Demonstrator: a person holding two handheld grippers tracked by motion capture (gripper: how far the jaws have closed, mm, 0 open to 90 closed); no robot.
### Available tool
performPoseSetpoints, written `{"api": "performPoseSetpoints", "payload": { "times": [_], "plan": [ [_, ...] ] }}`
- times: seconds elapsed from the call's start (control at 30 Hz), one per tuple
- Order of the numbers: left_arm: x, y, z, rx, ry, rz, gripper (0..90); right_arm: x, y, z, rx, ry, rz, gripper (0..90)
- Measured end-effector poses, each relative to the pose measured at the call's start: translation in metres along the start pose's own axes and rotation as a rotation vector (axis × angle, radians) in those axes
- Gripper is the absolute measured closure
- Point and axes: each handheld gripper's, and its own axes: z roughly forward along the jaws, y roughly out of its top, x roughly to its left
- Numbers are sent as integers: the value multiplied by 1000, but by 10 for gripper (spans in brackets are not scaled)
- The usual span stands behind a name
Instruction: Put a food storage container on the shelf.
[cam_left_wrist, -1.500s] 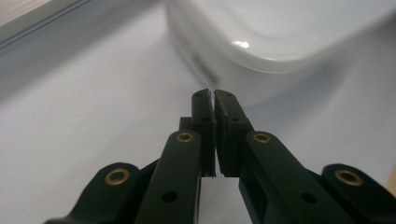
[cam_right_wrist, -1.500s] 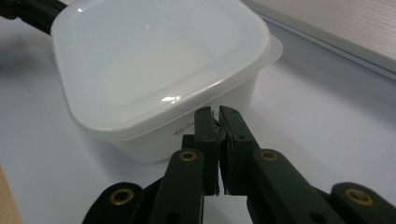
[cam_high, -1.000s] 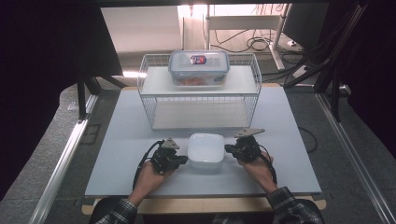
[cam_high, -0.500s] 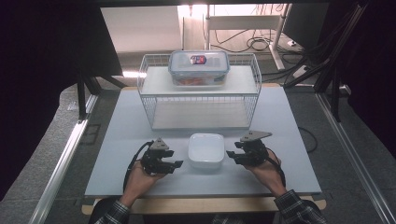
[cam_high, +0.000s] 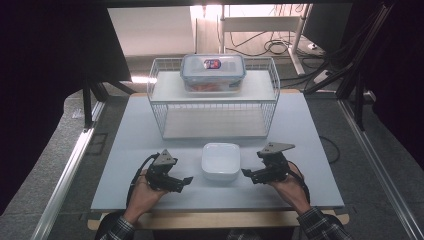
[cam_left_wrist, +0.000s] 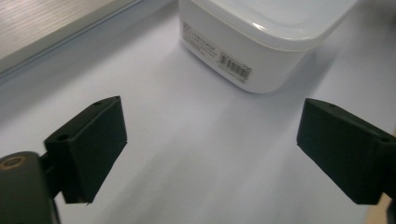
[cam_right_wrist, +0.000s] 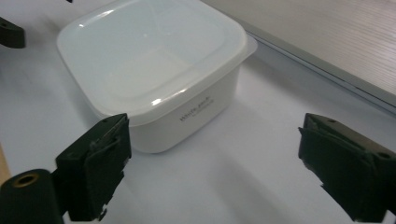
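White lidded container (cam_high: 220, 161) sits between left gripper (cam_high: 181, 181) and right gripper (cam_high: 248, 173); jaws just opened wide, nothing held. Back both straight off without nudging it.

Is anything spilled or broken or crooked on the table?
Nothing stands out. The white box sits flat on the table with its lid on, apart from both open grippers, left and right. The clear box rests level on top of the wire rack. No spill shows.
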Motion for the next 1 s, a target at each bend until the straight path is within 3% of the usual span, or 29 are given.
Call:
{"api": "performPoseSetpoints", "payload": {
  "times": [0.33, 0.67, 0.83, 0.9, 1.0],
  "plan": [
    [3, 6, 1, -72, -34, -3, 41, 1, 6, -2, -14, 25, 16, 44],
    [4, 20, 5, -9, -7, 23, 45, 3, 13, 0, -2, 31, 17, 34],
    [7, 30, 6, -29, -90, -35, 44, 6, 21, 5, 20, 54, 38, 16],
    [7, 34, 6, -23, -96, -34, 56, 7, 24, 7, 36, 74, 47, 15],
    [7, 41, 9, -19, -97, -26, 93, 9, 29, 10, 74, 65, 38, 60]
  ]
}}
